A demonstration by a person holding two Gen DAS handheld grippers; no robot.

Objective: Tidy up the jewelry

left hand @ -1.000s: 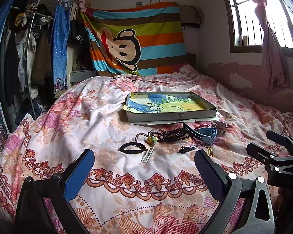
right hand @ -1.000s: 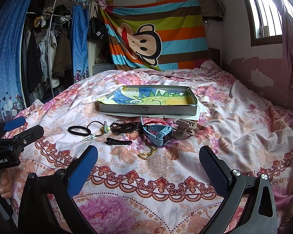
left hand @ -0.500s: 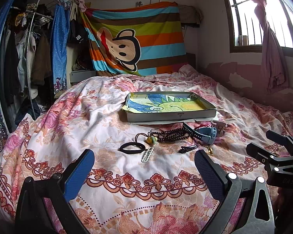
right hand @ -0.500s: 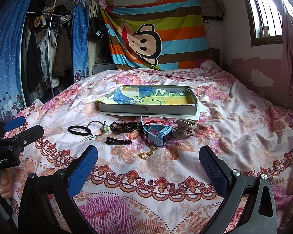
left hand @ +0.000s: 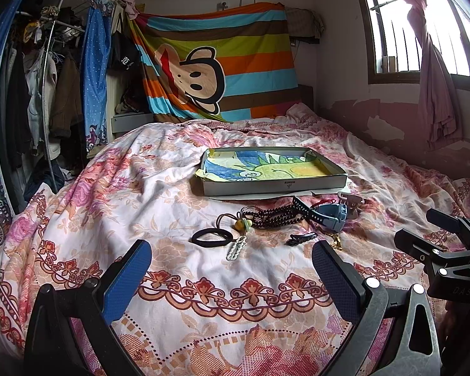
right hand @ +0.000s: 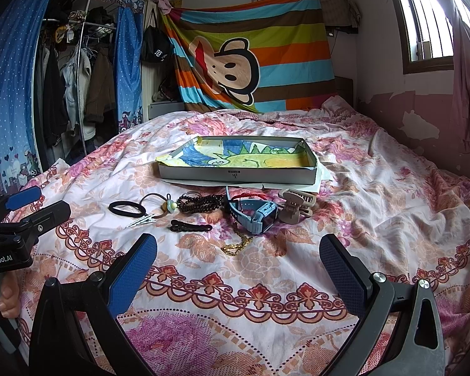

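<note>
Grippers both idle above the bedspread's near edge: left gripper [left hand: 232,269] and right gripper [right hand: 238,264] each w/ jaws spread wide, nothing between them. Jewelry lies in a loose row on the floral bedspread [right hand: 376,206], just in front of the shallow grey box [right hand: 235,176] lined w/ a crayon drawing (presumably the destination; nothing in it yet, so task looks unstarted).

Risks, as I judge them:
- Dark bead strand [right hand: 200,202] overlaps the blue watch [right hand: 260,216] strap and the corded charm [right hand: 169,206]. Pulling one may drag the others.
- Gold chain [right hand: 236,244] is thin, limp, heaped in a small pile; wide pads could pinch fabric w/ it or let links slip out.
- Bedspread is soft and wrinkled. Pressing down sinks items into folds, grip gets vague.
- Black hair tie [right hand: 127,208] is a flat elastic loop; may stretch or spring off.

Materials/shapes: tan claw clip [right hand: 296,206], rigid plastic, toothed, bulky, likely easiest grab. Black hair clip [right hand: 191,227], slim, glossy, lies flat. Small pale clip [right hand: 141,220], flat and narrow, beside the hair tie. Box walls low, stiff cardboard by the look.
</note>
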